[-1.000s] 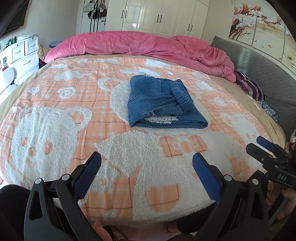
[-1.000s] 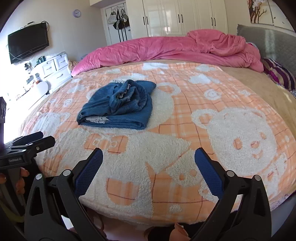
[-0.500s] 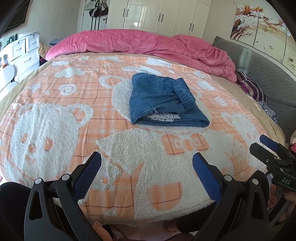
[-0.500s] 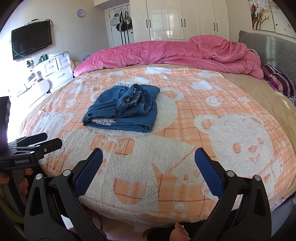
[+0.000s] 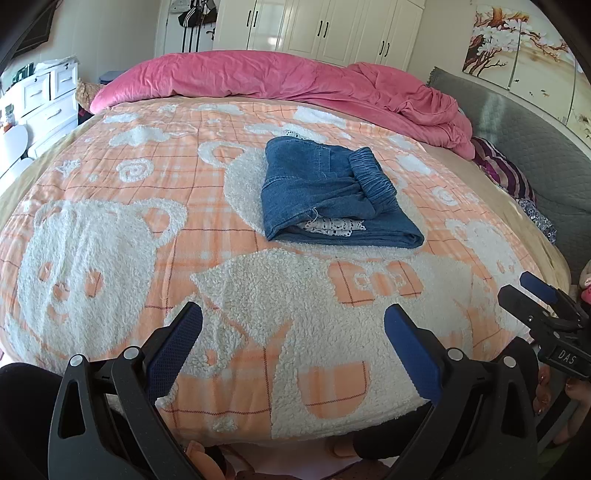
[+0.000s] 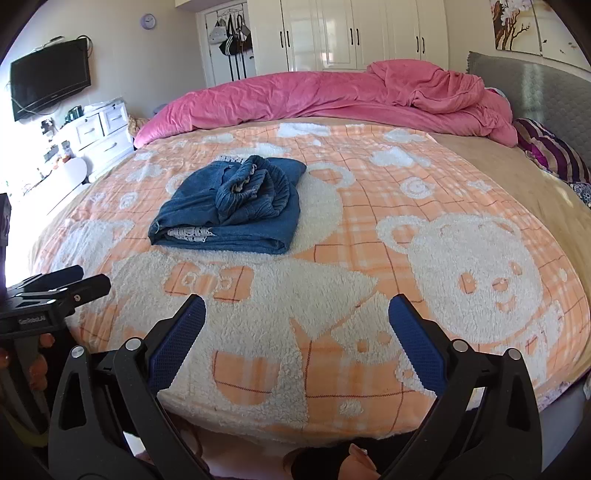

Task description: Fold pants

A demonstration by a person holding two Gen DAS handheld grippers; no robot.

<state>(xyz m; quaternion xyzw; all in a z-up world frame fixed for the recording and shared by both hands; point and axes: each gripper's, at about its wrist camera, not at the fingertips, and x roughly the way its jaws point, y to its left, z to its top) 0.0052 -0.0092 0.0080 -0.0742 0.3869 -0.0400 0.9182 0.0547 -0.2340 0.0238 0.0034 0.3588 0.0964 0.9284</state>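
Blue denim pants (image 5: pixel 332 192) lie folded in a compact bundle on the orange bear blanket (image 5: pixel 110 229), elastic waistband on top and white lace trim showing at the near edge. In the right wrist view the same pants (image 6: pixel 232 210) sit left of centre. My left gripper (image 5: pixel 293 325) is open and empty, held back near the bed's front edge, well short of the pants. My right gripper (image 6: pixel 297 317) is also open and empty, likewise near the front edge. Each gripper shows at the side of the other's view: the right gripper (image 5: pixel 535 295), the left gripper (image 6: pixel 70 284).
A crumpled pink duvet (image 5: pixel 280 77) runs along the far side of the bed. A grey headboard (image 5: pixel 517 136) and striped pillow (image 5: pixel 502 173) are at the right. White drawers (image 6: pixel 96 129) and a wall television (image 6: pixel 50 83) stand at the left; wardrobes (image 6: pixel 354 33) behind.
Both grippers have drawn slightly back and shifted from the bed; the pants look a little farther off and lie unchanged. Both stay open.
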